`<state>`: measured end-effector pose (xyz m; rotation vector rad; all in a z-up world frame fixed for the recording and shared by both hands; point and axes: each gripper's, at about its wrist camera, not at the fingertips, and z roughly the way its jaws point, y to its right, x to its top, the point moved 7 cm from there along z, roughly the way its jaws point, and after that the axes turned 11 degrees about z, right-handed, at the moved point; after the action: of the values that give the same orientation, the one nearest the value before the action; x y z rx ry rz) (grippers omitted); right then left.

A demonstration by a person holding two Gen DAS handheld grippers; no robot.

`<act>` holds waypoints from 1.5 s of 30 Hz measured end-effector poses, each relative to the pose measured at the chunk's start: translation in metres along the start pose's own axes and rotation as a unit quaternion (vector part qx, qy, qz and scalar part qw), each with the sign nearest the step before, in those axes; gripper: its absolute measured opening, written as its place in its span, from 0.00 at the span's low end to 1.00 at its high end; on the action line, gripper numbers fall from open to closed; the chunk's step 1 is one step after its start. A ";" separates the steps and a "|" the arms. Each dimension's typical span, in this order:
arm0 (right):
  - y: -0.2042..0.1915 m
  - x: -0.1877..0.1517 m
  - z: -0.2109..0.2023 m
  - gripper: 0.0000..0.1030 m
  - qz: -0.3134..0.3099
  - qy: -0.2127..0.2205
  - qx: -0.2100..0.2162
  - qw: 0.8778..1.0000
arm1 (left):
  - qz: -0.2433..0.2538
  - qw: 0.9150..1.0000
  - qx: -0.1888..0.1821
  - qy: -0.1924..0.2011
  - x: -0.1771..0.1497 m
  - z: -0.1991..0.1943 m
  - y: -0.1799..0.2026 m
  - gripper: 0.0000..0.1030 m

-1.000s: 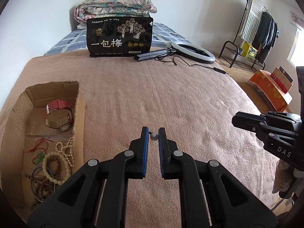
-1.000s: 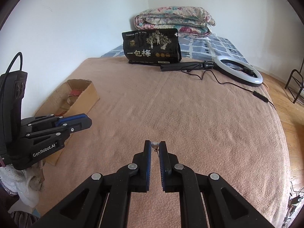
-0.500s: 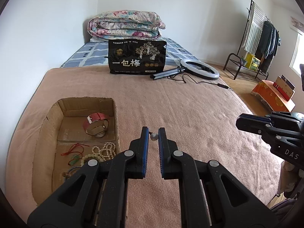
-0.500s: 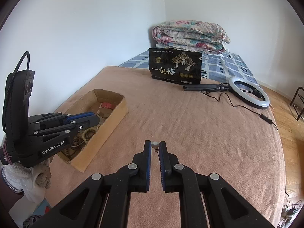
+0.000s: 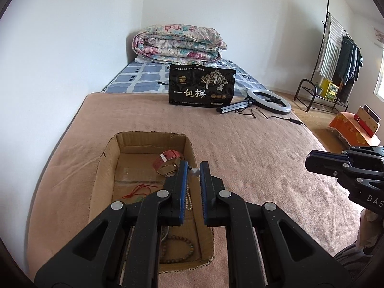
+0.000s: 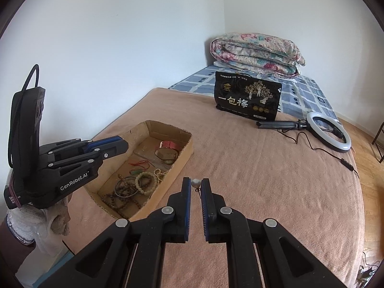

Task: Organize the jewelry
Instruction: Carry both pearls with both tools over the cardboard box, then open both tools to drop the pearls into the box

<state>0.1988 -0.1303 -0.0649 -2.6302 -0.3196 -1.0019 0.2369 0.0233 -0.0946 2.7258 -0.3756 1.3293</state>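
Both grippers have swung toward the cardboard box (image 5: pixel 109 158) over the last second. In the left wrist view the box went from the far left of frame to directly under the left gripper (image 5: pixel 192 171). It sits near the bed's left edge on the tan blanket (image 5: pixel 252 148).

Left gripper: clamped on a small pearl earring (image 5: pixel 195 172), now held over the box's right wall. Right gripper (image 6: pixel 196 184): clamped on a second pearl earring (image 6: pixel 195 183), its thin hook hanging below. It's over bare blanket, just right of the box and not above it yet.

Box already holds a red-strap watch (image 6: pixel 168 145) at the far end, a red cord (image 6: pixel 138 163) in the middle, and bead bracelets (image 6: pixel 144 180) plus darker bead strands at the near end.

My read: transport is nearly done and the left drop comes first. It needs a bit more leftward travel so the earring clears the wall. Risk: a piece this small could bounce or vanish among the beads.
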 end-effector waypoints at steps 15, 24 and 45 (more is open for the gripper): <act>-0.052 -0.005 0.031 0.06 -0.008 -0.021 0.026 0.999 | -0.013 1.000 0.017 -0.018 -0.014 0.004 -0.059 0.08; -0.072 -0.009 0.061 0.06 -0.010 -0.041 0.033 0.999 | -0.011 0.999 0.016 -0.032 -0.018 0.022 -0.079 0.08; -0.083 -0.010 0.113 0.06 0.001 -0.069 0.033 0.997 | -0.004 0.999 0.000 -0.052 -0.012 0.073 -0.087 0.08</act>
<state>0.2344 -0.0138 -0.1342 -2.6432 -0.3748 -0.7972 0.3078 0.0959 -0.1461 2.8006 -0.3719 1.1887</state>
